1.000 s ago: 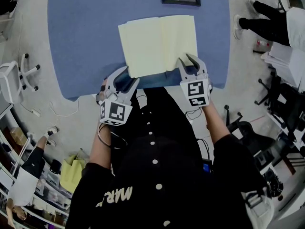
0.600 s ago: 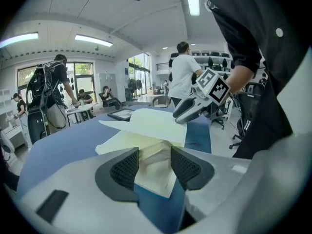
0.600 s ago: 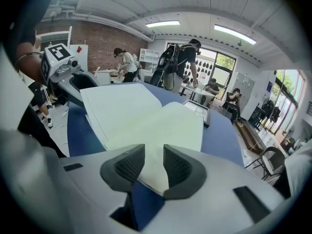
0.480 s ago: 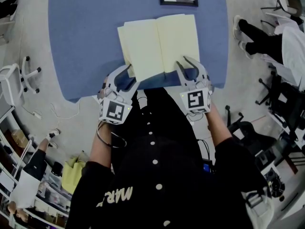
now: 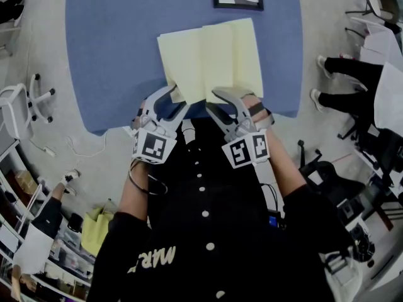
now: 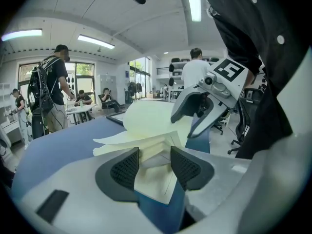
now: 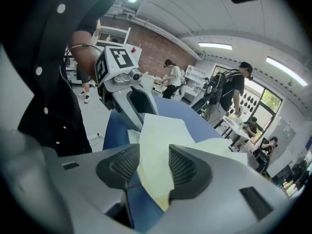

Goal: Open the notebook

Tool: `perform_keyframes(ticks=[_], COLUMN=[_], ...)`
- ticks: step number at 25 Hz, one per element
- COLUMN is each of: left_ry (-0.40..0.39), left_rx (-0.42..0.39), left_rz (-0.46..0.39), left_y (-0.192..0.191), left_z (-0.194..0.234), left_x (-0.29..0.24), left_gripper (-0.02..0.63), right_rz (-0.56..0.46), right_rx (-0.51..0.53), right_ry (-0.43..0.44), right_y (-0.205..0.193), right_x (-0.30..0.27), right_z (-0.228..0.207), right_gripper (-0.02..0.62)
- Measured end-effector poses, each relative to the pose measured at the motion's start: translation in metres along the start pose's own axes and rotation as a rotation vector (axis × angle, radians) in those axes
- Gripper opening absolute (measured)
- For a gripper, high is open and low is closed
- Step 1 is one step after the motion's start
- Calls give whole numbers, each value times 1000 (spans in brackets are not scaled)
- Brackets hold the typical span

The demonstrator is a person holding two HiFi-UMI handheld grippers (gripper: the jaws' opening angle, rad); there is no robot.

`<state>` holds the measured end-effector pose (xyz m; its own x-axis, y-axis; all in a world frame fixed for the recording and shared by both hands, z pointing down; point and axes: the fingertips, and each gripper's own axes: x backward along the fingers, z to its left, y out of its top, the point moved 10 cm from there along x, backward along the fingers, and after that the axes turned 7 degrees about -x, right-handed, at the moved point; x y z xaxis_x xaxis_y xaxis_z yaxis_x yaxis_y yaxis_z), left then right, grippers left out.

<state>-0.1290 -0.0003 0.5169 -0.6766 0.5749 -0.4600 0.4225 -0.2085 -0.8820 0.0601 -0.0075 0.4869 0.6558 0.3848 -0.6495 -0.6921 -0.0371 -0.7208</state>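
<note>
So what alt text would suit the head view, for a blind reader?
From above, a notebook lies open, pale yellow pages up, on a blue table, with a person in black holding two grippers at its near edge. The left gripper has its jaws apart around a page corner; those of the right gripper have just been opening, a page between them.

Black buttoned shirt [image 5: 208,244]; white, marker-cubed left hand-held gripper [image 5: 178,97].
</note>
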Motion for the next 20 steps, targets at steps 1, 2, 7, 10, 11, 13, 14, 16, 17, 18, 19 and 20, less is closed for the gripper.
perform_keyframes(ticks=[1, 2, 7, 10, 11, 13, 14, 16, 17, 18, 19, 20], left_ry=[-1, -2, -9, -14, -14, -15, -17, -26, -29, -29, -27, -28], left_rx=[1, 2, 3, 3, 2, 1, -1, -11, -15, -12, -3, 2], left_rz=[-4, -7, -14, -12, -14, -23, -25, -20, -19, -26, -36, -41], left_y=[0, 0, 0, 0, 0, 1, 1, 1, 1, 0, 0, -1], left_z=[1, 1, 2, 1, 0, -1, 0, 2, 2, 3, 3, 4], left_x=[0, 1, 1, 1, 0, -1, 0, 1, 1, 2, 2, 3], left_gripper=[202, 202, 202, 202, 201, 201, 201, 201, 201, 201, 201, 201], right_rz=[24, 44, 125, 146, 149, 153, 153, 150, 146, 139, 129, 119], right_rx=[14, 26, 134, 165, 172, 164, 144, 110, 109, 113, 110, 96], right_ry=[14, 16, -123, -200, -228, -276, -292, -316, -325, -333, -339, -341], right_y=[4, 8, 14, 11, 11, 11, 11, 10, 9, 9, 9, 9], right_x=[-4, -9, -32, -44, -46, -47, -47, -47, -47, -46, -45, -43], right_z=[4, 7, 25, 39, 42, 44, 44, 45, 47, 48, 49, 48], right_gripper=[211, 238, 255, 273, 282, 267, 267, 261, 248, 222, 205, 195])
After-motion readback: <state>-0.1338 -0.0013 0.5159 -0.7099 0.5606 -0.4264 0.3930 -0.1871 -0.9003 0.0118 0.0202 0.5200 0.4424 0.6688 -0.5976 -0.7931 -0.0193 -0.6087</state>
